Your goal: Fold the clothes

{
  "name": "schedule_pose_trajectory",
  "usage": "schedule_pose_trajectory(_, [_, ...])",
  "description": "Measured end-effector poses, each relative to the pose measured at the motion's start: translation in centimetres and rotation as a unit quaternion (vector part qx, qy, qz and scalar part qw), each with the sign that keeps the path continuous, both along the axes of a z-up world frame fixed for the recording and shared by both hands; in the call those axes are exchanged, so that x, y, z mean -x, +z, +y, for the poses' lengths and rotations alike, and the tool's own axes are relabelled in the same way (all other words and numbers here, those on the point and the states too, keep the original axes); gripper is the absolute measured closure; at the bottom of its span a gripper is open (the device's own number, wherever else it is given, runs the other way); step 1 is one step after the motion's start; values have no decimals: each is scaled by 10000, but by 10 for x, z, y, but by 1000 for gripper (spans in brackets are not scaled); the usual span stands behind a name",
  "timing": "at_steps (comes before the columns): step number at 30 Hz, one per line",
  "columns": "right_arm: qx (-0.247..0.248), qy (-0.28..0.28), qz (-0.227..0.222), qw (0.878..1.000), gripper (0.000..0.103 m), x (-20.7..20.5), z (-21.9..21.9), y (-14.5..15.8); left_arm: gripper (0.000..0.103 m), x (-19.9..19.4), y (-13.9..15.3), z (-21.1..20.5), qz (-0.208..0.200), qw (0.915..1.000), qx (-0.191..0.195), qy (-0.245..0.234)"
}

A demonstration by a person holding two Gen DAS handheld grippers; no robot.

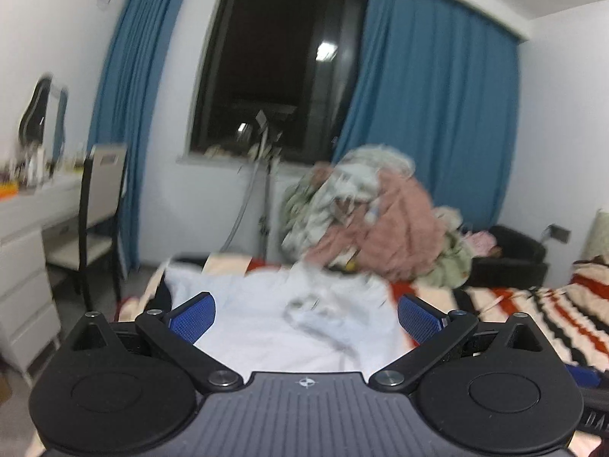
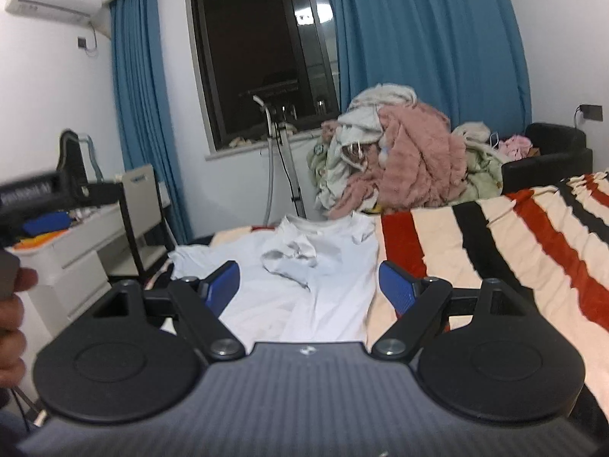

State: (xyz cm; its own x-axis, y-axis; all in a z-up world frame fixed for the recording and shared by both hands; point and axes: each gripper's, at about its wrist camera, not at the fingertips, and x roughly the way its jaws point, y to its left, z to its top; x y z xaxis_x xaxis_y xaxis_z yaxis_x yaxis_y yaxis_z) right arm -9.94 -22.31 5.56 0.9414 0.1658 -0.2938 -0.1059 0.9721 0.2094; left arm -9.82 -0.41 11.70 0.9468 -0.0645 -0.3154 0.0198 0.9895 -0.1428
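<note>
The right tongs (image 2: 309,285) stand spread wide, blue pads apart and holding nothing, poised above the near part of a white shirt (image 2: 304,285). The left tongs (image 1: 306,318) are likewise spread and empty, hovering over the same shirt (image 1: 274,327); that view is blurred, so fine detail there cannot be read. A hand (image 2: 13,323) shows at the left edge of the right view.

The shirt lies spread lengthwise on the bed, over a striped blanket (image 2: 495,243) of cream, red and black bands. Its collar end points away toward the window, one sleeve reaches out to the left, and a rumpled bunch of cloth sits near the middle of the chest. It is not a neat folded packet; it lies mostly flat with that one wrinkled patch.

Beyond it, at the foot of the bed, a pile of clothes (image 2: 399,156) in pink, white and pale green is heaped up unfolded.

As a judgement, the step in hand is the laying-out or folding of this shirt. The next move likely calls for each pair of tongs to come down on an edge or corner, pinching only one layer, with the crumpled middle smoothed so the fold lands straight.
</note>
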Motion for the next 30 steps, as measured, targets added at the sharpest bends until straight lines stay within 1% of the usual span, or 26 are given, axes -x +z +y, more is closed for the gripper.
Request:
schedule_pose_trajectory(2, [36, 92, 167, 9998, 21, -25, 9, -10, 0, -15, -18, 16, 184, 9997, 126, 67])
schedule_pose_trajectory(4, [170, 268, 329, 9990, 21, -61, 31, -21, 0, -27, -36, 37, 291, 9992, 245, 142])
schedule_pose_trajectory(6, [320, 456, 490, 9972, 21, -99, 55, -33, 0, -38, -53, 62, 395, 9980, 328, 363])
schedule_pose_trajectory(8, [347, 664, 632, 9952, 21, -139, 77, -45, 0, -48, -68, 86, 503, 9959, 467, 585])
schedule_pose_trajectory(11, [343, 1124, 754, 9902, 23, -206, 127, -70, 0, -61, -88, 125, 547, 9916, 783, 874])
schedule_pose_trajectory(13, [606, 1400, 729, 9856, 23, -245, 168, -87, 0, -71, -101, 147, 572, 9885, 937, 1036])
schedule_pose_trajectory(15, [957, 1757, 618, 9778, 23, -277, 214, -105, 0, -81, -116, 168, 675, 9822, 1161, 1317])
schedule_pose_trajectory(17, [1392, 2082, 568, 9664, 23, -306, 259, -124, 0, -91, -131, 188, 781, 9741, 1389, 1602])
schedule_pose_trajectory(19, [1829, 2121, 602, 9581, 23, -332, 293, -141, 0, -96, -145, 209, 798, 9600, 1802, 1987])
schedule_pose_trajectory(20, [2022, 2041, 641, 9557, 23, -344, 308, -149, 0, -97, -150, 216, 746, 9536, 1959, 2161])
schedule_pose_trajectory(21, [2205, 1929, 686, 9537, 23, -357, 323, -157, 0, -97, -152, 221, 687, 9499, 2019, 2283])
schedule_pose_trajectory(22, [2310, 1833, 695, 9530, 25, -367, 334, -164, 0, -98, -154, 227, 628, 9464, 2070, 2400])
schedule_pose_trajectory(23, [2352, 1760, 676, 9535, 31, -375, 342, -169, 0, -98, -156, 229, 568, 9438, 2090, 2496])
schedule_pose_trajectory(25, [2310, 1645, 522, 9575, 31, -391, 353, -172, 0, -100, -158, 232, 478, 9418, 2122, 2565])
schedule_pose_trajectory(27, [2297, 1633, 410, 9586, 38, -402, 359, -171, 0, -100, -160, 230, 419, 9405, 2132, 2613])
schedule_pose_trajectory(28, [2310, 1670, 414, 9576, 38, -408, 363, -171, 0, -99, -160, 229, 416, 9401, 2127, 2630])
schedule_pose_trajectory(29, [2310, 1716, 437, 9567, 46, -412, 368, -170, 0, -99, -160, 228, 416, 9398, 2123, 2645])
schedule_pose_trajectory(30, [2286, 1801, 468, 9556, 63, -416, 371, -169, 0, -99, -160, 226, 407, 9404, 2086, 2656])
